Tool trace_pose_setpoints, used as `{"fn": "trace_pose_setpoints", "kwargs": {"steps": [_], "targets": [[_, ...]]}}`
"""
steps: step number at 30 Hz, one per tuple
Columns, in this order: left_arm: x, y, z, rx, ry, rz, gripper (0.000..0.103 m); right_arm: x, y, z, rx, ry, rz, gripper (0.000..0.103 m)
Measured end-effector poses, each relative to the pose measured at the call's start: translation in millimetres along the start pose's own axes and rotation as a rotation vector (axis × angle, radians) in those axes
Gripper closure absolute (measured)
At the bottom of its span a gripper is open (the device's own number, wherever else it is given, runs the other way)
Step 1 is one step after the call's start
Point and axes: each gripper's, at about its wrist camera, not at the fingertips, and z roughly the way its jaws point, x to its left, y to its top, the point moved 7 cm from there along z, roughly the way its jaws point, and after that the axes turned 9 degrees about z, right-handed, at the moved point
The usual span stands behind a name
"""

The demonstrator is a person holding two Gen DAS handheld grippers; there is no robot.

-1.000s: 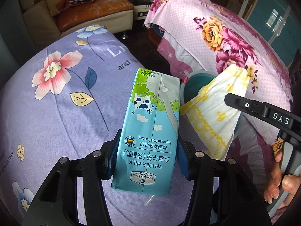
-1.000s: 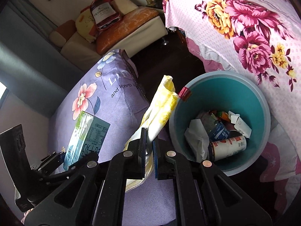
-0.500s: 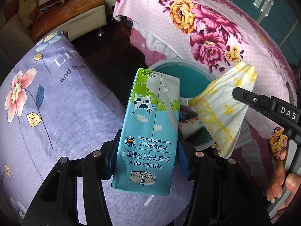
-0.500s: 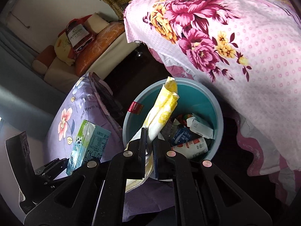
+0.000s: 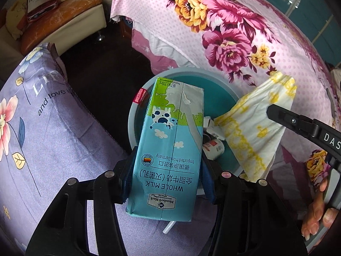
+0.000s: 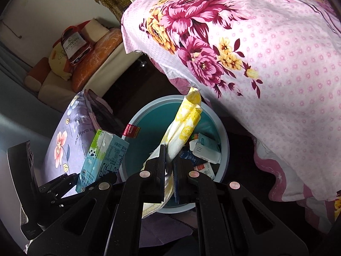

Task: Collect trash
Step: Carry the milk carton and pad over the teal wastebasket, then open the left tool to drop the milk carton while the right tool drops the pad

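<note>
My left gripper (image 5: 166,170) is shut on a blue and green whole milk carton (image 5: 170,145), held over the near rim of the teal trash bin (image 5: 215,98). The carton also shows in the right wrist view (image 6: 102,151). My right gripper (image 6: 169,164) is shut on a white and yellow patterned wrapper (image 6: 183,125), held above the bin (image 6: 147,125). The wrapper also shows in the left wrist view (image 5: 255,123). The bin holds several pieces of trash (image 6: 204,149), including a small cup (image 5: 213,149).
A purple flowered bedspread (image 5: 42,138) lies at the left of the bin. A pink flowered blanket (image 5: 234,32) hangs at the right and behind. A dark floor gap (image 5: 102,64) runs toward a sofa (image 5: 64,10) with cushions.
Both grippers have moved to the right from over the purple bedspread to the bin. The carton and the wrapper now hang over the bin's opening. Both grips are unchanged.
</note>
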Motion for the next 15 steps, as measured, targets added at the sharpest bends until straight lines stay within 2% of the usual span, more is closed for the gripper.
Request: {"fn": "trace_pose_setpoints", "kwargs": {"steps": [5, 6, 8, 15], "targets": [[1.5, 6.8, 5.1, -0.002, -0.004, 0.001, 0.047, -2.4, 4.0, 3.7, 0.0, -0.023, 0.001, 0.097], [2.1, 7.4, 5.5, -0.004, -0.002, 0.001, 0.044, -2.7, 4.5, 4.4, 0.0, -0.027, 0.0, 0.097], [4.5, 8.1, 4.6, -0.014, 0.012, -0.004, 0.025, -3.1, 5.2, 5.9, 0.003, -0.033, 0.0, 0.097], [13.4, 4.6, 4.5, -0.017, 0.022, -0.024, 0.016, 1.5, 4.5, 13.3, 0.014, -0.047, -0.007, 0.097]]}}
